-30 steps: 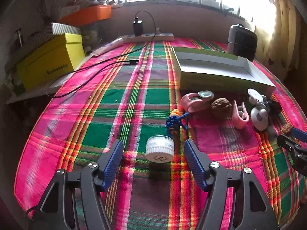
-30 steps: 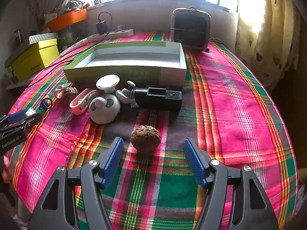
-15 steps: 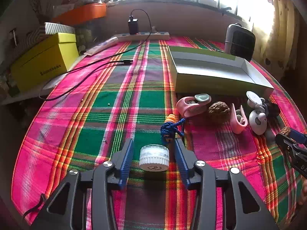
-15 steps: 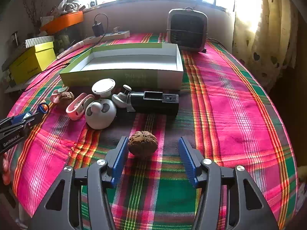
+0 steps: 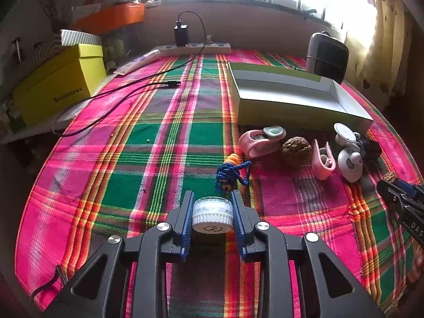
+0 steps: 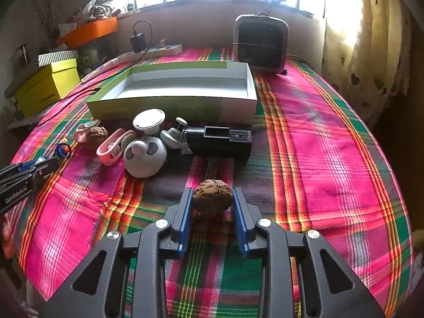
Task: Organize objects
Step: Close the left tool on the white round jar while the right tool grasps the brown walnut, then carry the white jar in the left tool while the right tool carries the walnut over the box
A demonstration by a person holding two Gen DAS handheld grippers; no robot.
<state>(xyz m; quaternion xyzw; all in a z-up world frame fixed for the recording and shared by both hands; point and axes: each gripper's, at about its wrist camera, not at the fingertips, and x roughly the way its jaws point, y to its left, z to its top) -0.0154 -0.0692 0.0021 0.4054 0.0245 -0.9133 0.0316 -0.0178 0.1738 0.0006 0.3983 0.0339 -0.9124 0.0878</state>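
Note:
A small white jar (image 5: 212,216) with a ribbed lid lies on the plaid tablecloth between the blue pads of my left gripper (image 5: 212,194); the jaws are closing and both pads touch it. In the right wrist view my right gripper (image 6: 212,190) is closing on a brown walnut (image 6: 212,197), its pads against both sides. An open green-and-white box (image 6: 172,106) lies beyond it. In front of the box are a second walnut (image 5: 296,148), pink clips (image 5: 258,143), a blue cord (image 5: 230,175), a white round toy (image 6: 144,156) and a black device (image 6: 217,140).
A yellow box (image 5: 58,90) stands at the left edge, with a power strip (image 5: 196,49) and a black cable (image 5: 119,90) trailing over the cloth. A dark fan heater (image 6: 261,43) stands behind the open box. A curtain (image 6: 371,39) hangs at the right.
Both grippers have closed from wide open: the left pads now press the white jar, the right pads press the walnut. Neither hand has shifted.

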